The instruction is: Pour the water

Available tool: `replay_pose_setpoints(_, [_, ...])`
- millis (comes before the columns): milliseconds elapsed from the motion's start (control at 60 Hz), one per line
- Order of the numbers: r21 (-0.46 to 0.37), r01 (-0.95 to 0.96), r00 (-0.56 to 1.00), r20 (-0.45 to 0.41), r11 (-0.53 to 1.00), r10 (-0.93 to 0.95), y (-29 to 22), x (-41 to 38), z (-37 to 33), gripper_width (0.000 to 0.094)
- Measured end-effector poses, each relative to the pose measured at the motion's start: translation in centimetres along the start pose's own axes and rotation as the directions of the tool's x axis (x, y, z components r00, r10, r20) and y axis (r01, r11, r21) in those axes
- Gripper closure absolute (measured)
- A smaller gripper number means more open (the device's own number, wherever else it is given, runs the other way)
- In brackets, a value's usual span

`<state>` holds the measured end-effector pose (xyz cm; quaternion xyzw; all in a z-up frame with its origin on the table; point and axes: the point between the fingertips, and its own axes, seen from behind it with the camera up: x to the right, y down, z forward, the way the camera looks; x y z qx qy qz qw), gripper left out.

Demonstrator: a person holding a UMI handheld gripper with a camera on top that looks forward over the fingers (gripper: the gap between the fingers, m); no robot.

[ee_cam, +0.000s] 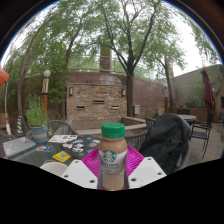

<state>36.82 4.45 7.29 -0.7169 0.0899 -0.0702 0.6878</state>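
A Starbucks bottle [113,156] with a green cap, green logo and tan drink stands upright between my fingers. My gripper [112,166] is shut on the bottle, with the magenta pads [93,161] pressed against both of its sides. The white fingers [75,174] show at the bottom of the view. The bottle is held up above the table, roughly level with the view's centre. No cup or other vessel for pouring shows near the bottle.
An outdoor patio table [45,152] lies to the left with papers, cards and a potted plant [37,118] on it. A black chair or bag [168,140] stands to the right. A brick outdoor fireplace [98,98], trees and fence lie beyond.
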Motion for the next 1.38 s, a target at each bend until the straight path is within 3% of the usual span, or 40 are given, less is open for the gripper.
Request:
replay_pose_setpoints(167, [-0.075, 0.014, 1.0, 0.005, 0.997, -0.014, 4.5, 1.9, 1.3, 0.0635])
replay_pose_setpoints(183, [-0.046, 0.013, 1.0, 0.005, 0.999, -0.013, 3.5, 1.3, 0.8, 0.0635])
replay_pose_setpoints(383, [-0.037, -0.005, 1.0, 0.002, 0.999, 0.005, 3.2, 1.8, 0.1, 0.0628])
replay_pose_setpoints(550, [-0.077, -0.021, 1.0, -0.006, 0.997, 0.021, 3.2, 0.6, -0.4, 0.043])
replay_pose_setpoints(650, [-0.124, -0.043, 0.999, 0.012, 0.991, 0.045, 3.2, 0.1, -2.0, 0.0098])
replay_pose_setpoints(667, [-0.127, -0.043, 0.999, 0.013, 0.991, 0.045, 3.0, 0.1, -2.4, 0.0079])
replay_pose_setpoints(850, [-0.143, 0.012, 0.999, -0.045, 0.99, -0.019, 0.0, 1.0, -9.5, 0.0107])
replay_pose_setpoints(1200, [-0.148, -0.052, 0.999, -0.018, 0.988, 0.049, -4.4, -2.2, -29.4, 0.0108])
replay_pose_setpoints(1383, [-0.147, -0.037, 0.999, -0.029, 0.988, 0.033, -4.1, -2.6, -37.5, 0.0111])
